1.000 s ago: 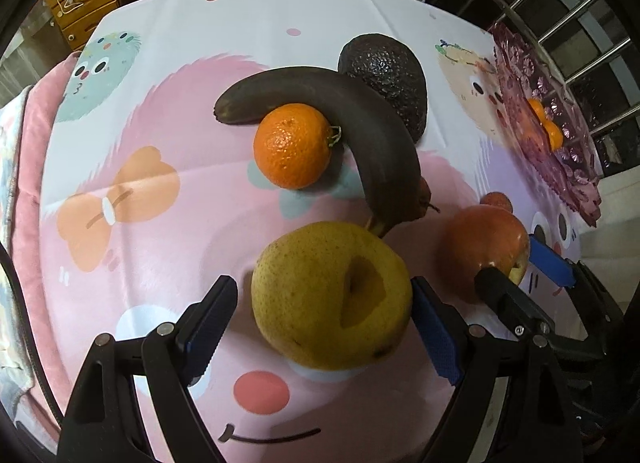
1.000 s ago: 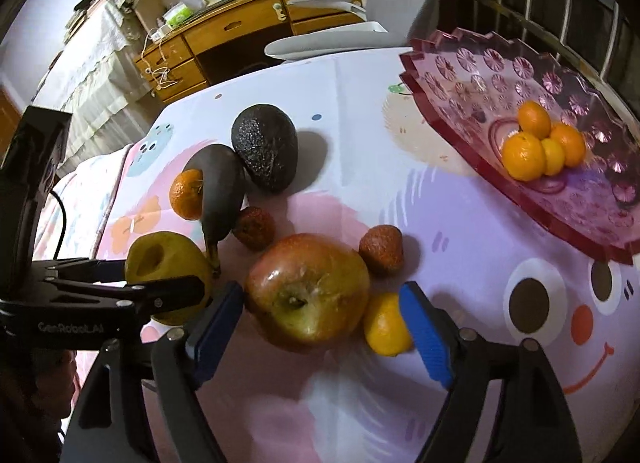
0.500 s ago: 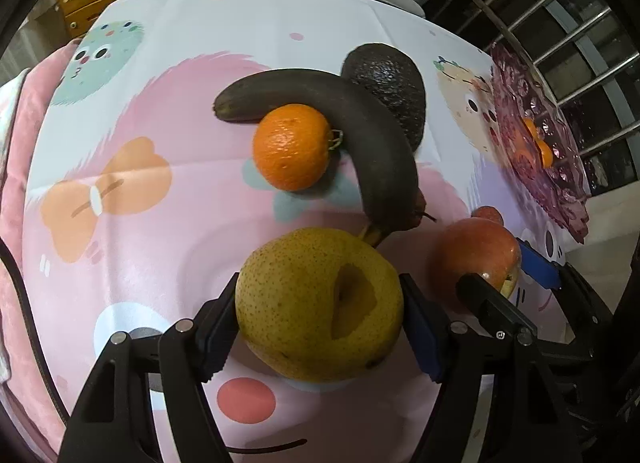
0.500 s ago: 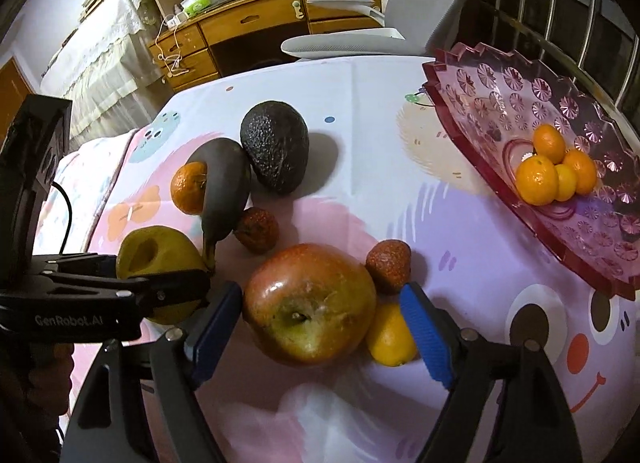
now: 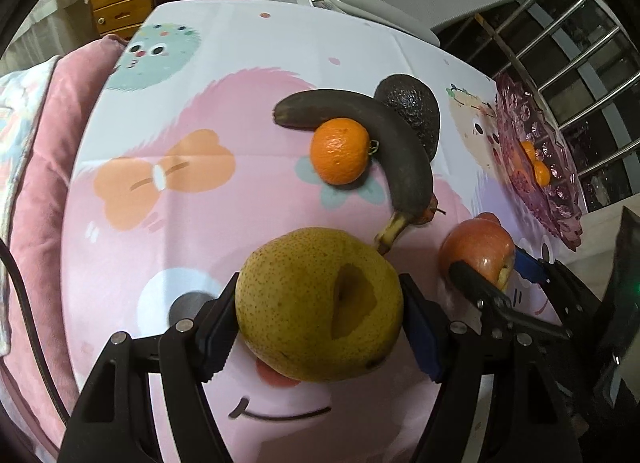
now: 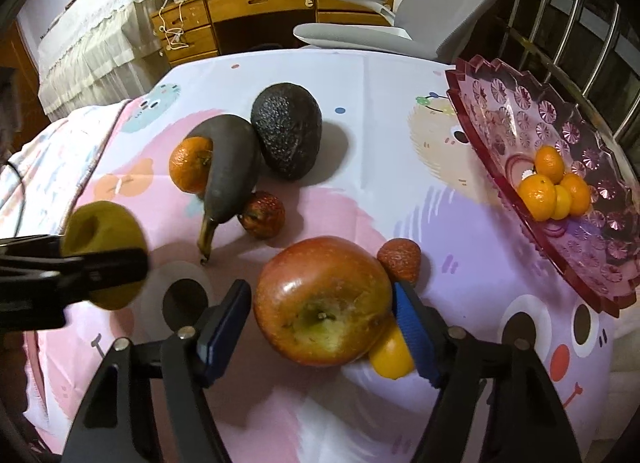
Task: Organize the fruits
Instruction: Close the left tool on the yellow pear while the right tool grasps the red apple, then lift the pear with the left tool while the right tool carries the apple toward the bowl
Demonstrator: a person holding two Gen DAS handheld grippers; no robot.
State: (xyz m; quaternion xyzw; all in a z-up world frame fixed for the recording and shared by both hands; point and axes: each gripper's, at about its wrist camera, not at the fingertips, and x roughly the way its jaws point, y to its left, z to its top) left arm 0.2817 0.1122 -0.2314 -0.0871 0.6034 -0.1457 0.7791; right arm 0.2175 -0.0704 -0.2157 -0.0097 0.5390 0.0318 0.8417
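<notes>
My left gripper is shut on a yellow pear and holds it above the cloth; the pear also shows in the right wrist view. My right gripper is shut on a red apple, also seen from the left wrist. A dark banana, a tangerine, an avocado, two reddish small fruits and a small yellow fruit lie on the cloth. A purple glass dish at the right holds several small oranges.
The table wears a pink cartoon-print cloth. A grey chair stands at the far edge. A wooden desk and a bed are behind. A metal railing runs along the right. A pink cushion lies at the left.
My left gripper closed on the pear and lifted it off the cloth. My right gripper closed on the apple and raised it slightly.
</notes>
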